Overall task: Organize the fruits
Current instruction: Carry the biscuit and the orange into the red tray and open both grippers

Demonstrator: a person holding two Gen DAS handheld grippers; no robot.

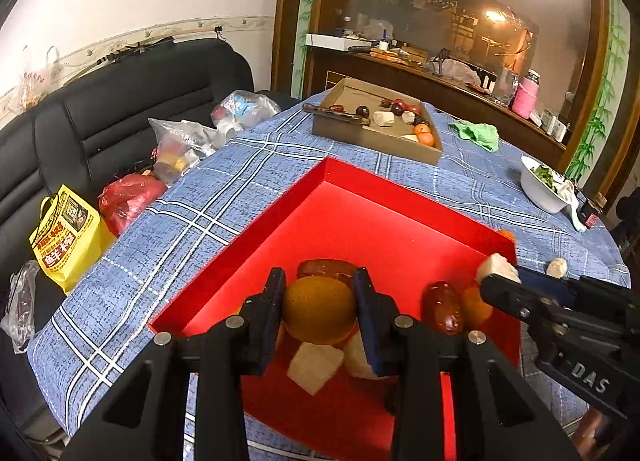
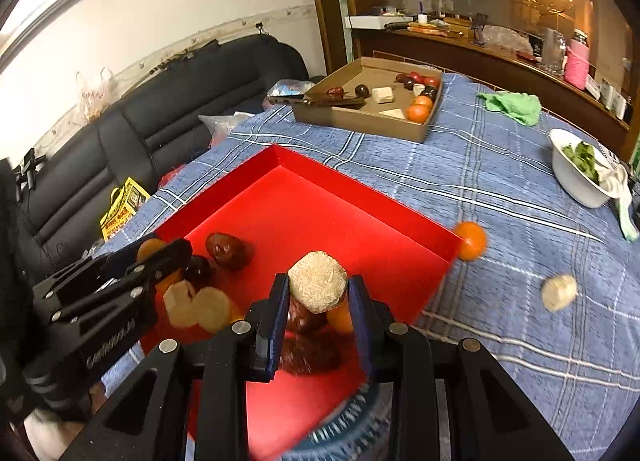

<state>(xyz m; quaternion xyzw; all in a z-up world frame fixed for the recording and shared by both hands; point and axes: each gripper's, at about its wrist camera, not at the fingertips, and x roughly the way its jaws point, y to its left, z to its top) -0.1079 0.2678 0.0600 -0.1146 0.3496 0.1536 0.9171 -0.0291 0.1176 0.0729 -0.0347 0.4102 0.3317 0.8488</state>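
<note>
A red tray (image 1: 352,197) (image 2: 304,189) lies on the blue plaid tablecloth. My left gripper (image 1: 320,301) is shut on an orange fruit (image 1: 320,311) over the tray's near part, above red dates (image 1: 442,307) and pale chunks (image 1: 316,367). My right gripper (image 2: 318,293) is shut on a pale round chunk (image 2: 318,281) over the tray's near right side; it also shows in the left wrist view (image 1: 498,267). A loose orange (image 2: 470,241) and a pale chunk (image 2: 558,292) lie on the cloth right of the tray.
A cardboard box (image 1: 376,139) (image 2: 360,121) with more fruit and a knife stands at the back. A green cloth (image 2: 512,107) and a white bowl (image 2: 576,181) sit at the right. A black sofa (image 1: 100,113) with bags lies left of the table.
</note>
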